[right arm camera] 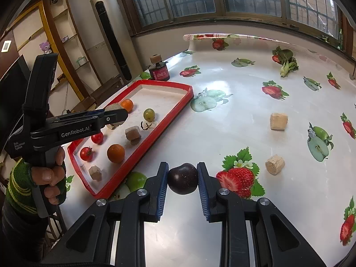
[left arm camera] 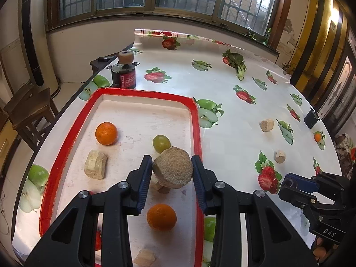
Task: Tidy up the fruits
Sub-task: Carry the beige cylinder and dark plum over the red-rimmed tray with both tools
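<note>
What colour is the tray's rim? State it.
Red, around a white floor; the tray shows best in the left wrist view.

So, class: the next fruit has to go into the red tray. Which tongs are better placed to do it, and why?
Right. The right tongs already grip the dark plum beside the red tray; the left tongs hold a brown block, not fruit.

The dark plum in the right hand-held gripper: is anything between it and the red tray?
Nothing visible. The dark plum, held in the right hand-held gripper, has only bare tablecloth between it and the red tray.
</note>
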Demonstrator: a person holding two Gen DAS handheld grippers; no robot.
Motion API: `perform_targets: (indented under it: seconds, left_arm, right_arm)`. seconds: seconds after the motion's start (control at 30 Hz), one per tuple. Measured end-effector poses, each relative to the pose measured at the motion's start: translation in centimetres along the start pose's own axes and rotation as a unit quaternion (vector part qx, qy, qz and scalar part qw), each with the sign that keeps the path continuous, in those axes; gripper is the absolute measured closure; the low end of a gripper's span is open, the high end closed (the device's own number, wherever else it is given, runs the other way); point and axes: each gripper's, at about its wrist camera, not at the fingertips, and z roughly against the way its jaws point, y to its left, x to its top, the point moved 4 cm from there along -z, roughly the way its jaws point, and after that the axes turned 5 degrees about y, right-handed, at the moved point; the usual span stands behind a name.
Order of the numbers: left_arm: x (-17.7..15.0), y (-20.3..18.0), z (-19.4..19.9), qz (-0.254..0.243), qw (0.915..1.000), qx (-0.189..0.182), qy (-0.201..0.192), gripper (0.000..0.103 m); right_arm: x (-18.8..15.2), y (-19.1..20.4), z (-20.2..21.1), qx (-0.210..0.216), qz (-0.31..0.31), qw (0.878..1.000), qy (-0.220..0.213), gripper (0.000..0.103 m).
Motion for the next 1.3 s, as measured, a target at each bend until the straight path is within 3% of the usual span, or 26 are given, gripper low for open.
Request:
perform_targets:
  seconds: [0.43, 1.0, 1.3]
  left_arm:
    - [1.4, 3.2, -0.3, 0.023, 0.9997, 0.003, -0.001, 0.069]
    - [5.9, 7.6, -2.0, 0.037, 0.9989, 0.028, 0.001, 0.069]
    - [8.2, 9.9, -5.9, 0.062, 0.9969, 0.042, 0.026, 0.069]
  right_arm:
    - [1.9, 1.4, -2.2, 0.016, 0.008, 1.0, 0.008, 0.076]
    - [10.6, 4.5, -6.7, 0.038, 0.023, 0.999, -0.012, 0.076]
    - [13.9, 4.6, -10.9, 0.036, 0.01, 0.999, -0.006, 0.076]
